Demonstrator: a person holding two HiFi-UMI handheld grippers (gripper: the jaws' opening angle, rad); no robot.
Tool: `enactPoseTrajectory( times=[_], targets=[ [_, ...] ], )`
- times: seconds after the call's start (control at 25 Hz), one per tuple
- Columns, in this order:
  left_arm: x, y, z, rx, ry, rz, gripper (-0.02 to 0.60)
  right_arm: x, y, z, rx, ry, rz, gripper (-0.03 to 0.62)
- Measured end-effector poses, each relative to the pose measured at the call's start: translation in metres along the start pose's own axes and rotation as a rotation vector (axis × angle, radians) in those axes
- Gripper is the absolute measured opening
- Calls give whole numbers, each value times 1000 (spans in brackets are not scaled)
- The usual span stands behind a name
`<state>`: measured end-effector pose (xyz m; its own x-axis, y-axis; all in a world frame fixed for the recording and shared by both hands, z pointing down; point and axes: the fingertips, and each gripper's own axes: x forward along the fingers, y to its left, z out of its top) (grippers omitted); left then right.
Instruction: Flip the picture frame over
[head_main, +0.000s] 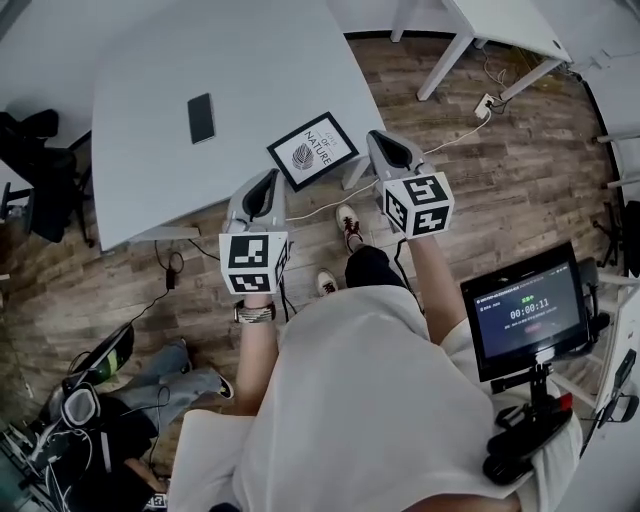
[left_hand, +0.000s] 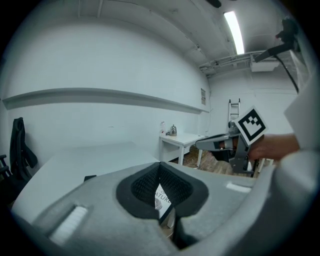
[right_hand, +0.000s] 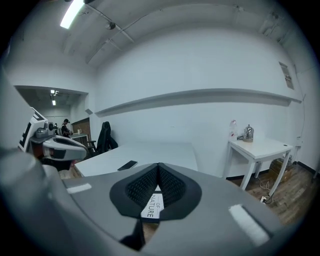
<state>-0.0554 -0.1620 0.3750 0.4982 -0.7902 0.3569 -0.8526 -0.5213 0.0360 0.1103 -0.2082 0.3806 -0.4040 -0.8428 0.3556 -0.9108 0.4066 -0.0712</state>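
Head view, table: grey top filling the upper left, above a wood-plank floor.
Head view, picture frame: lies flat on the table close to its near right corner. The printed side is up, showing a leaf and the word NATURE. Neither tool touches it.
Head view, phone: dark, flat on the table, well apart from the picture frame, to its left.
Head view, left gripper: held at the table's near edge, below and left of the picture frame, with its marker cube toward the person.
Head view, right gripper: just right of the picture frame in the picture, past the table's edge and over the floor.
Head view, monitor: at the person's right, displaying a timer.
Left gripper view, jaws: pressed together at the tips with nothing between them. A slice of the picture frame shows below and beyond the black pads.
Left gripper view, surroundings: the right gripper and the hand that holds it stand at right; a white side table is by the wall.
Right gripper view, jaws: closed tip to tip and empty. The picture frame's lettering shows under the pads, on the table beyond.
Right gripper view, surroundings: the phone lies further back on the table, the left gripper is at the left edge, and a black chair stands behind the table.
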Motion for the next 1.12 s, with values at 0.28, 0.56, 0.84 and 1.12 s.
enactPoseTrajectory(
  times=[0.28,0.56,0.84,1.12],
  targets=[
    [27,8,60,41,-32,5,3,-6,-26,79,-27,-94,0,3],
    [21,11,92,113,-89,28,3,-15,-17,117,-68,-169,32,3],
    [13,21,119,128,-139,64,3,-22,-8,157,-108,-239,68,3],
    [-8,26,143,163,-202,118,3,-36,3,187,-140,-305,84,3]
  ],
)
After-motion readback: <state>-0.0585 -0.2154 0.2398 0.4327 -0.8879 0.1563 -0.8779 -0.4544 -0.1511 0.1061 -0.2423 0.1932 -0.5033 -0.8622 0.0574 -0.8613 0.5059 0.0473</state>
